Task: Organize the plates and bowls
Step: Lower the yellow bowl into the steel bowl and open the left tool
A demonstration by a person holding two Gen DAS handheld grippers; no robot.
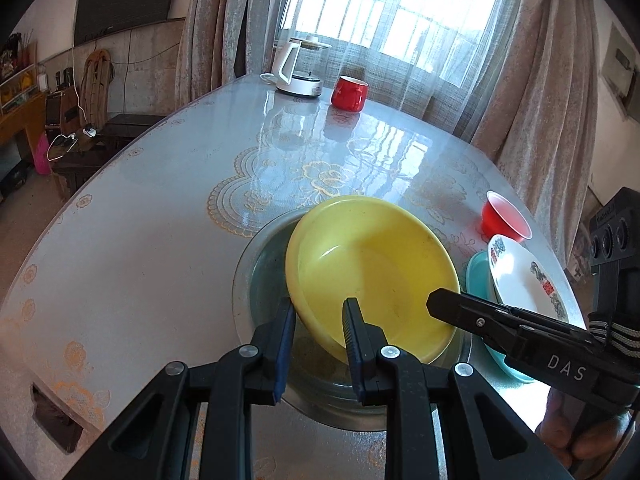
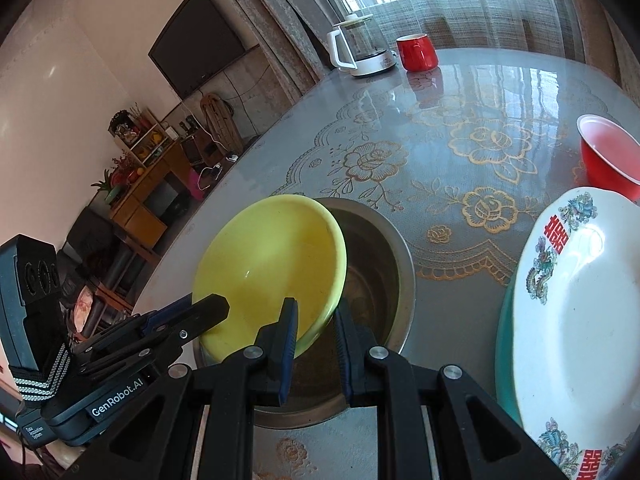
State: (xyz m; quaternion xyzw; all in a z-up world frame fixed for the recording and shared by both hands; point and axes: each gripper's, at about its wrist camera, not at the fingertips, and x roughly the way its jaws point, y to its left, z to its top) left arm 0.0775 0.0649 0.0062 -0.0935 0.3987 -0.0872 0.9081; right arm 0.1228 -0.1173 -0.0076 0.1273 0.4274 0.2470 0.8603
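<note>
I hold a yellow bowl by its rim with both claws, tilted over a steel basin sunk into the lace-patterned table. My left gripper is clamped on the bowl's near edge, one blue-padded finger under the rim and the other inside it. My right gripper is clamped the same way on the opposite side of the rim; from the left wrist view it reaches in from the right, its black fingers lying across the bowl's inner wall. The bowl's lower edge sits inside the basin, its far lip raised above the basin's rim. Just right of the right claw, a white plate with red and green decoration lies on a teal dish. Beyond that stack stands a small red bowl. Far ahead of both claws, near the curtained window, a white kettle and a red mug stand side by side.
</note>
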